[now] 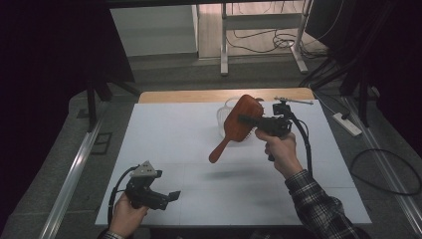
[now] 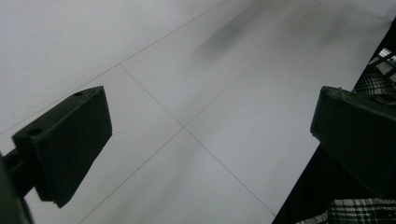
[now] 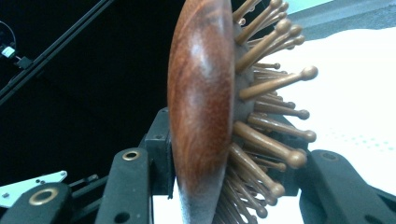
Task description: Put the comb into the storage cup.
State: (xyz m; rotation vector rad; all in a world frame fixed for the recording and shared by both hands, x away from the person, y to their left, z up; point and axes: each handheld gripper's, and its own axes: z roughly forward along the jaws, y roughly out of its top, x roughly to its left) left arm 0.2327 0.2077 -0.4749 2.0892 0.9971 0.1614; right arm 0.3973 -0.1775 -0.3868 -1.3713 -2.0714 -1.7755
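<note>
Hairbrush: a wooden hairbrush (image 1: 241,121) with a reddish-brown back is up in the air over the far middle of the table, head high and handle slanting down toward the person's left.
Right gripper: the right gripper (image 1: 247,119) has its 2 jaws clamped on the brush head, 1 on the smooth back and 1 in among the bristles (the right gripper view shows this really close up, with the round-tipped wooden pins (image 3: 275,116) sticking out to the right).
Right hand: the right hand (image 1: 281,151) is raised, with a plaid sleeve (image 1: 318,204) behind it and the cable looping off the gripper's back.
Left gripper: the left gripper (image 1: 168,198) sits low near the front left edge, jaws spread wide with nothing between them, just bare table in the left gripper view.
Left hand: the left hand (image 1: 125,215) holds it just above the surface, well apart from the brush.
Table: a white table (image 1: 164,134) with faint grid lines and a wooden strip along the far edge.
Jar: a clear jar (image 1: 224,117) stands behind the brush head, partly hidden by it.
Shadow: there's a soft brush shadow (image 1: 226,174) on the table under the handle.
</note>
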